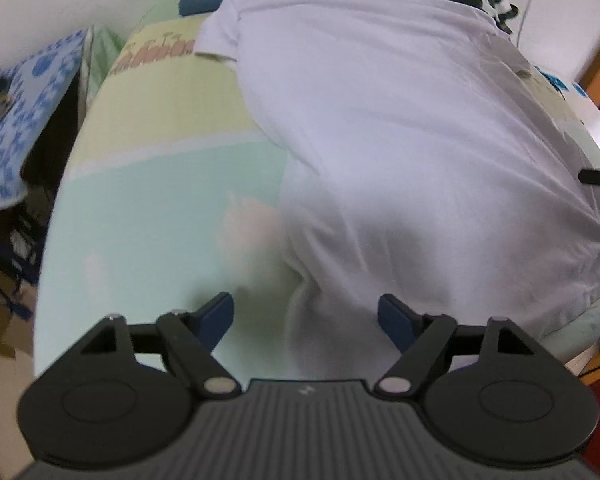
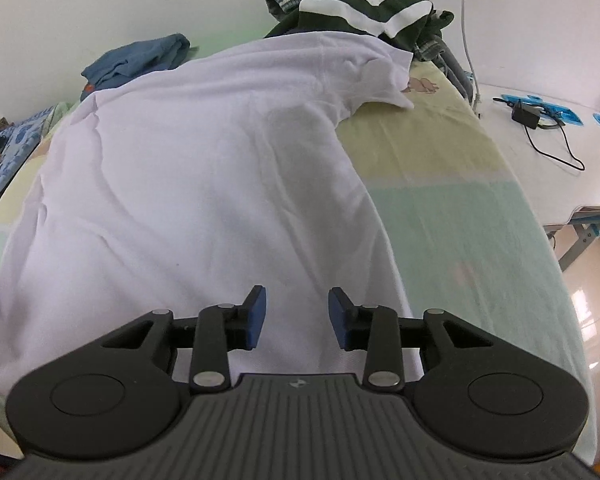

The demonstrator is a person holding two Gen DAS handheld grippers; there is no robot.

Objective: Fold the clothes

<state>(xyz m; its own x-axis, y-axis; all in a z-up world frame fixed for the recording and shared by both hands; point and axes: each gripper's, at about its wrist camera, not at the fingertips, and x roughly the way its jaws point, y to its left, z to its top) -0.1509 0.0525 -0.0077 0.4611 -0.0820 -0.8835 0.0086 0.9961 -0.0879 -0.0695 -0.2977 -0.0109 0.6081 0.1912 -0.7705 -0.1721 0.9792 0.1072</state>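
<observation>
A plain white shirt [image 2: 188,168] lies on a bed sheet [image 2: 440,208] banded pale yellow and mint green. Beyond the shirt sit a dark green, white-striped garment [image 2: 364,8] and a blue one [image 2: 140,60]. Both grippers have blue pads [image 2: 257,318] on black arms.

Both low views over white shirt [image 1: 400,140]

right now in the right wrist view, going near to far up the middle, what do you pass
right tongs, open → white t-shirt spread on the bed → green and white striped garment piled at the far end, against the wall
</observation>
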